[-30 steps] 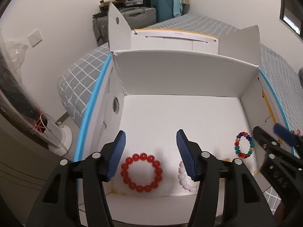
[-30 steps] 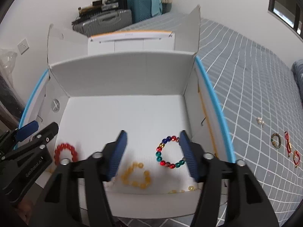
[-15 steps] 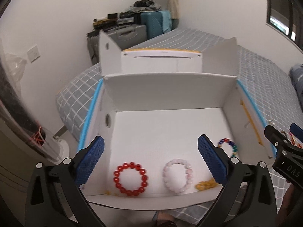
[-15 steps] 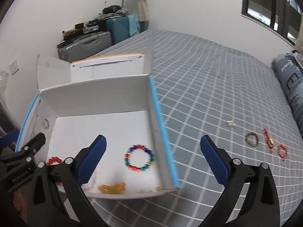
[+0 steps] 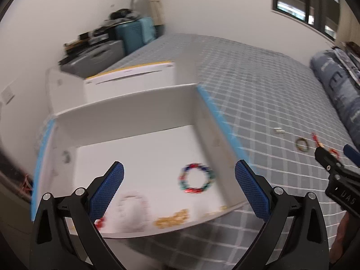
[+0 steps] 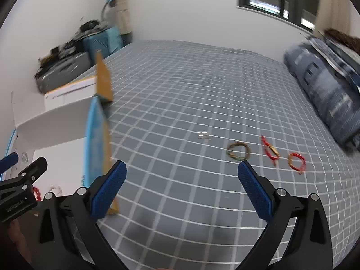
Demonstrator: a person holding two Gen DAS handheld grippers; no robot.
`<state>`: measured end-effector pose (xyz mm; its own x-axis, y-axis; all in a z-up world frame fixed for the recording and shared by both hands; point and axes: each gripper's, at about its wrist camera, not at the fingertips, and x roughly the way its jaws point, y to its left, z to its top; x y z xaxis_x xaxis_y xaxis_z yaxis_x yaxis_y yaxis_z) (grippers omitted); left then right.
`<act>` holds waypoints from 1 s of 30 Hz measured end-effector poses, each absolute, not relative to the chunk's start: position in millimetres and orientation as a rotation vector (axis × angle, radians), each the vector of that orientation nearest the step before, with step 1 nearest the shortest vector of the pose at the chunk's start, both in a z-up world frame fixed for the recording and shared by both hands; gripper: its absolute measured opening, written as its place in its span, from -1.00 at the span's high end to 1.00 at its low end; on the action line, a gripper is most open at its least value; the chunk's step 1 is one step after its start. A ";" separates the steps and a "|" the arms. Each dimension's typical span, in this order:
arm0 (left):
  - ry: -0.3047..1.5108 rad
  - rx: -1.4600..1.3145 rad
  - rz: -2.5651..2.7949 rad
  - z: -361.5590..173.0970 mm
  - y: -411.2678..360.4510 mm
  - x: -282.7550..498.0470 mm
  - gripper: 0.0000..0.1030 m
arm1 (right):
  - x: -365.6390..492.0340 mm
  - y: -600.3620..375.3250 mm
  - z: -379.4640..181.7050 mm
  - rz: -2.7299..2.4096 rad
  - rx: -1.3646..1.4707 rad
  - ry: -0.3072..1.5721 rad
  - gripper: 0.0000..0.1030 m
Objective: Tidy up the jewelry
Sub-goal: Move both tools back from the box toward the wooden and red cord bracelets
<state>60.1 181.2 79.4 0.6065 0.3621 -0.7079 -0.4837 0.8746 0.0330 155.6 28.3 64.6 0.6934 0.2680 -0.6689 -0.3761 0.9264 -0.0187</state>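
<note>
On the grey checked bedspread [image 6: 180, 103] sits a white cardboard box [image 5: 126, 117] with its flaps up, and only the left wrist view looks down into it. Inside lie a multicoloured bead bracelet [image 5: 196, 178], a pale pink bracelet [image 5: 132, 211], a heap of amber beads [image 5: 171, 218] by the near wall, and a sliver of red bracelet [image 5: 100, 222] behind the left finger. The left gripper [image 5: 179, 187] hangs above the box's near edge, jaws spread wide and empty.

Only the right wrist view takes in the loose pieces on the bedspread clearly: a small silver item [image 6: 203, 135], a green-and-brown bracelet [image 6: 239, 151], a red cord piece [image 6: 270, 150] and a red-and-gold ring bracelet [image 6: 297, 162], lined up in a row well apart from the box. The right gripper [image 6: 182, 190] hovers over bare bedspread short of that row, its jaws also wide apart and holding nothing. Rolled blue bedding [image 6: 324, 94] lies along the far right, and suitcases [image 5: 112, 47] stand against the wall behind the box.
</note>
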 end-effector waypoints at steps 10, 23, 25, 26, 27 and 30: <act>0.783 -0.089 0.314 73.7 81.7 142.0 -0.89 | 211.7 -83.2 57.5 0.170 -0.110 0.759 -0.85; 0.894 -0.027 0.143 3.3 -19.7 271.0 -0.89 | 307.5 -167.3 16.9 0.050 -0.070 0.869 -0.85; 0.912 -0.022 0.131 -8.4 -27.8 287.8 -0.89 | 320.0 -177.1 6.9 0.047 -0.059 0.886 -0.85; 0.921 -0.019 0.127 -13.6 -30.2 293.4 -0.89 | 326.9 -182.5 1.1 0.044 -0.051 0.896 -0.85; 0.929 -0.016 0.122 -18.9 -32.6 299.3 -0.89 | 332.8 -187.0 -4.7 0.039 -0.049 0.908 -0.85; 0.953 -0.015 0.107 -35.4 -37.0 319.3 -0.89 | 343.4 -199.0 -24.6 0.027 -0.059 0.937 -0.85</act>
